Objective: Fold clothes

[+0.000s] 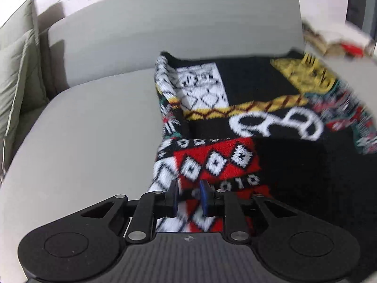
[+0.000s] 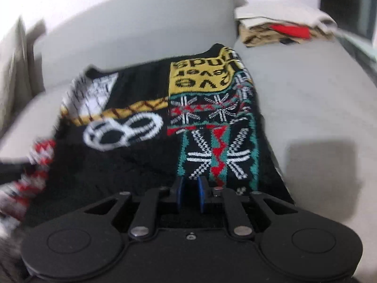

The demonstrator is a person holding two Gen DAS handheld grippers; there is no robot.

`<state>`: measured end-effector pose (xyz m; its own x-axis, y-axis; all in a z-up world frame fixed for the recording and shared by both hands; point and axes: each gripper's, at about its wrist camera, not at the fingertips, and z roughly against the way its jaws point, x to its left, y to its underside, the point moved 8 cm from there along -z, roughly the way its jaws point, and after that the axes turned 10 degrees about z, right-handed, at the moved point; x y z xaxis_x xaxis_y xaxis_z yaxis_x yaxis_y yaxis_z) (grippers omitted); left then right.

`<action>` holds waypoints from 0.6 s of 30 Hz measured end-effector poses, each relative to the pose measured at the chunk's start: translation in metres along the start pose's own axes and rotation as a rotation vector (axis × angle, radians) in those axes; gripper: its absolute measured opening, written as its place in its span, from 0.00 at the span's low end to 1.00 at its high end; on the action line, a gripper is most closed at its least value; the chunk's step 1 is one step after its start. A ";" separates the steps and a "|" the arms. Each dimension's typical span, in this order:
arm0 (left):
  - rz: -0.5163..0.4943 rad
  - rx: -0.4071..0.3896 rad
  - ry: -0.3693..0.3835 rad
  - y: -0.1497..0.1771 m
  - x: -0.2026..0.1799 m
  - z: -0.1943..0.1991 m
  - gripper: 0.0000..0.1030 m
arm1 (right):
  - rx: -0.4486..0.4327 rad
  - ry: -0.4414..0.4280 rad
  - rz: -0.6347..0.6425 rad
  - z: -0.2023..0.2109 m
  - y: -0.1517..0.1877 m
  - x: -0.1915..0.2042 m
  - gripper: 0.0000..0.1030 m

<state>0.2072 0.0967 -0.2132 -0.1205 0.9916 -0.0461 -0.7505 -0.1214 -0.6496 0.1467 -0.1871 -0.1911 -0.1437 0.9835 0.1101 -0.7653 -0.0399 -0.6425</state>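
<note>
Knitwear fills both views: we see a black patterned knitted sweater (image 1: 247,122) with red, white, yellow and teal panels, lying on a pale grey sofa seat (image 1: 89,136). In the left wrist view it occupies the centre and right of the frame, its red-and-white diamond panel running down to the lower centre. There the left gripper (image 1: 189,197) has its blue-padded jaws drawn close together on that panel's edge, the fabric passing between them, so we read it as clamped on the sweater. In the right wrist view the sweater spreads from the left edge to right of centre, with its yellow lettered patch in the upper middle. The right gripper (image 2: 190,194) stands at lower centre with its jaws narrowly apart; black knit lies between them, and we read a pinch on the hem. A folded pile of beige and red clothes (image 2: 282,30) rests on the seat in the upper right, well apart from the sweater. A quilted grey-green cushion (image 1: 18,70) stands at the left edge.
</note>
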 end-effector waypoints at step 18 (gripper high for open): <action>-0.069 0.070 -0.063 0.047 0.025 0.044 0.18 | 0.088 -0.024 0.009 0.029 0.038 -0.011 0.15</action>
<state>0.1401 0.1135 -0.2117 -0.1056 0.9933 0.0462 -0.8015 -0.0575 -0.5952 0.1011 -0.2049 -0.1948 -0.1651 0.9785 0.1234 -0.8159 -0.0652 -0.5746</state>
